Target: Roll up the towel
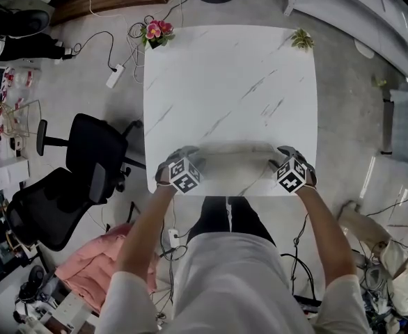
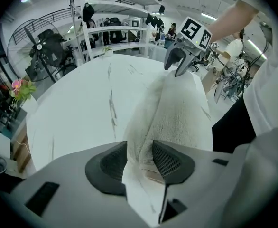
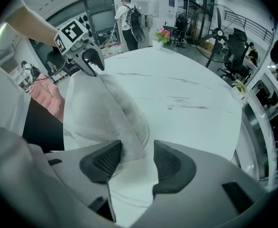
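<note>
Left gripper [image 2: 139,161] has its jaws partly apart, and one end of the white terry towel [image 2: 177,113] sits between the dark ribbed pads [image 2: 111,163] with no clear squeeze. Right gripper [image 3: 136,158] has its jaws wide, the towel's other end against one pad and a gap to the other. The towel lies as a bunched, folded strip along the near edge of the white marble-veined square table [image 1: 225,82], spanning from gripper to gripper. Both grippers point steeply down at the tabletop.
</note>
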Action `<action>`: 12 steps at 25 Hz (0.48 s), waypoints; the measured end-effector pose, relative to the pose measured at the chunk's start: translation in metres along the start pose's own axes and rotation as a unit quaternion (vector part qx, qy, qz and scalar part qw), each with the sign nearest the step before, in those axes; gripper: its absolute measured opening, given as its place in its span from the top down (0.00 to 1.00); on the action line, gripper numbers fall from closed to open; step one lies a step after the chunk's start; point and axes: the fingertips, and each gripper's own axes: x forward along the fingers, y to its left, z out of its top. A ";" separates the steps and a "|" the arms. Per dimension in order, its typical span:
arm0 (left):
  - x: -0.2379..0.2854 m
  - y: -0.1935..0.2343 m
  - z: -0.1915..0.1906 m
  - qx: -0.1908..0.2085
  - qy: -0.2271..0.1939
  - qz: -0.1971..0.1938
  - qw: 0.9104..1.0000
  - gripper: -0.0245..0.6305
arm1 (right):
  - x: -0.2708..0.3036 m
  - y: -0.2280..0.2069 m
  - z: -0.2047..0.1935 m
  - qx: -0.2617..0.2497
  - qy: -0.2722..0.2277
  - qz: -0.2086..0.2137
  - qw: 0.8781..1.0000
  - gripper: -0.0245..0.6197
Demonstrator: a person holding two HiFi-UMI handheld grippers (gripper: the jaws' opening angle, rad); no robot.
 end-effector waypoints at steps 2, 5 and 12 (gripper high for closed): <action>0.005 0.001 -0.001 -0.005 0.000 0.001 1.000 0.68 | 0.005 0.002 -0.002 0.002 0.004 0.003 1.000 0.60; 0.006 0.002 -0.002 -0.017 -0.005 0.011 1.000 0.68 | 0.008 0.002 -0.002 0.000 -0.001 -0.002 1.000 0.61; -0.030 -0.001 -0.005 -0.027 -0.034 0.054 0.998 0.69 | -0.031 0.006 0.015 0.015 -0.075 -0.021 0.997 0.63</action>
